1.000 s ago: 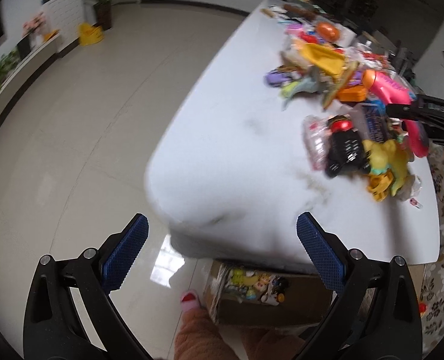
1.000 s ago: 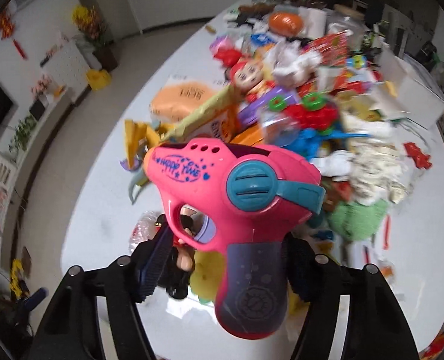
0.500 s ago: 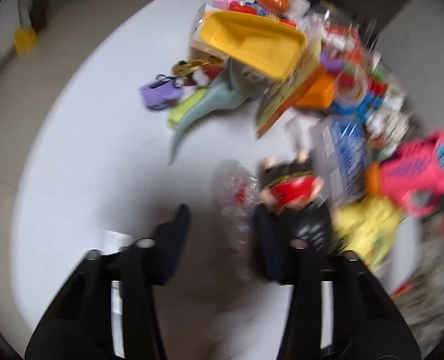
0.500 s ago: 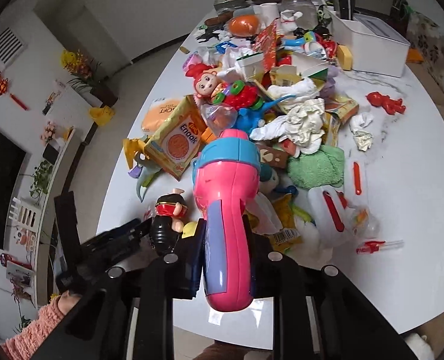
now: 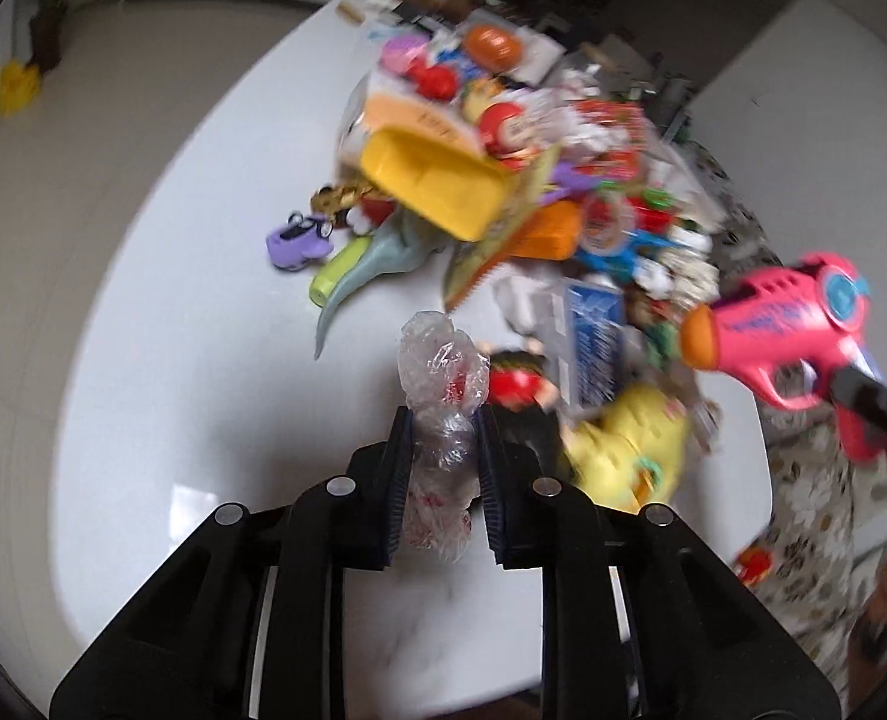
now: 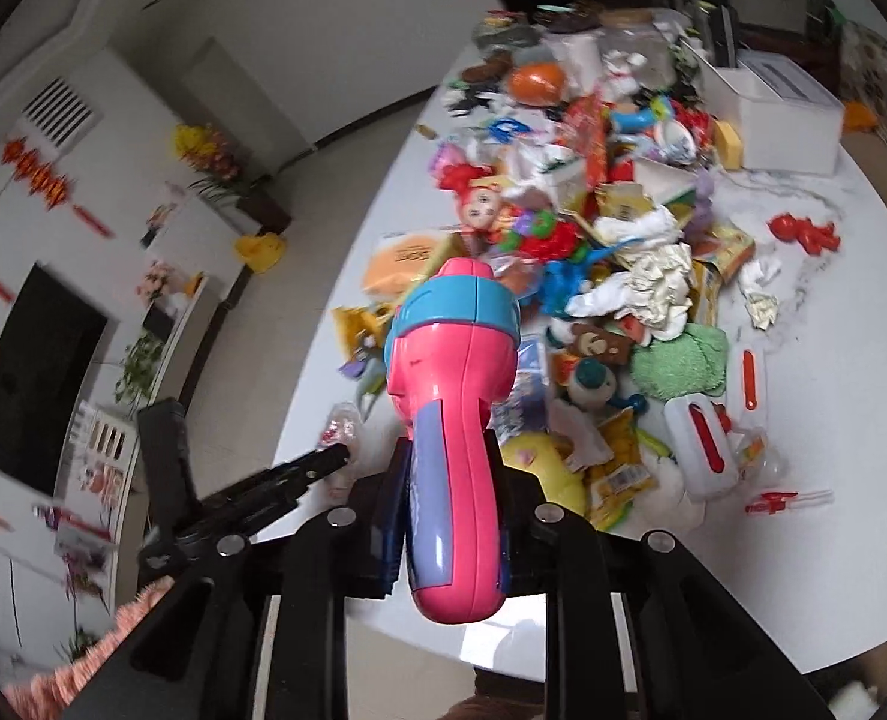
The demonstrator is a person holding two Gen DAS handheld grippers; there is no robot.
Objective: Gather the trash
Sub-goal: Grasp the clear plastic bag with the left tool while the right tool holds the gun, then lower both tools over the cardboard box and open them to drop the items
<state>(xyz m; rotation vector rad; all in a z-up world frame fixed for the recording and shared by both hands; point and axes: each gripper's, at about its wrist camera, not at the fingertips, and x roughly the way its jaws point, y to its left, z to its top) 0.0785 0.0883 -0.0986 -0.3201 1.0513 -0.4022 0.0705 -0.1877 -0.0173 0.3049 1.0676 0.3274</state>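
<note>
Left gripper [image 5: 443,420] jaws clamped on crumpled plastic wrapper [image 5: 440,372] just above tabletop [image 5: 203,300]; right gripper [image 6: 446,456] squeezing pink toy gun [image 6: 452,420]; thin film, liable to slip free

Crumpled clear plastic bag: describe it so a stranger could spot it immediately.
On the white table, look at the near edge of the toy pile. The crumpled clear plastic bag is pinched in the left hand-held gripper. Unlike its solid, colourful neighbours, it is see-through film with red flecks.
</note>
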